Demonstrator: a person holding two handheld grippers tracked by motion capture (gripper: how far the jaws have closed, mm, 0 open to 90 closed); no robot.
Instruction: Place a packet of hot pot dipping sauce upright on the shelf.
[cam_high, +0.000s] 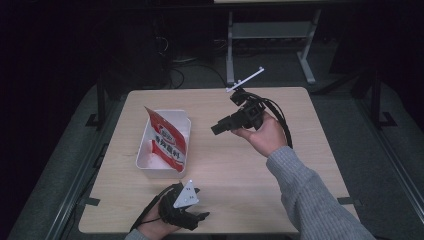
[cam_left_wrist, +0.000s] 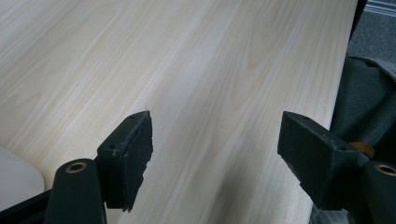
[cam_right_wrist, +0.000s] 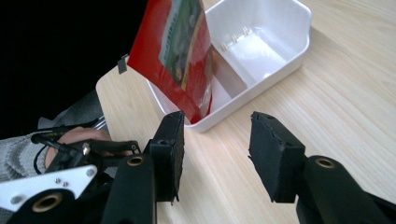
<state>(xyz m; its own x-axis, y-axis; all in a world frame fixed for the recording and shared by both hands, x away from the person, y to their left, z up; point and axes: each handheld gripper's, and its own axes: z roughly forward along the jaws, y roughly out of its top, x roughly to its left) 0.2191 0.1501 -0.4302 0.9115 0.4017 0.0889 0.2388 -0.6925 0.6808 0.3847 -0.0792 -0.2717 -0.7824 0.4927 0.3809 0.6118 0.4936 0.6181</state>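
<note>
Two grippers work over a pale wooden table (cam_high: 280, 165), and the white tray (cam_high: 184, 121) left of its middle serves as the landmark. Inside the tray a red snack bag (cam_high: 167, 141) stands tilted, leaning against the tray's near-left wall with its top corner rising above the rim; the right gripper view shows the tray's (cam_right_wrist: 299, 44) far half bare beside the bag (cam_right_wrist: 175, 56). Just below the tray, at the table's near edge, the left gripper (cam_high: 200, 216) rests low in the person's hand, a grey three-cornered plate (cam_high: 186, 195) on top; in its own view its jaws stand wide apart over bare wood, holding nothing. Right of the tray, well apart from it, the right gripper (cam_high: 216, 129) is held above the table, pointing toward the tray, its jaws spread wide and empty.
</note>
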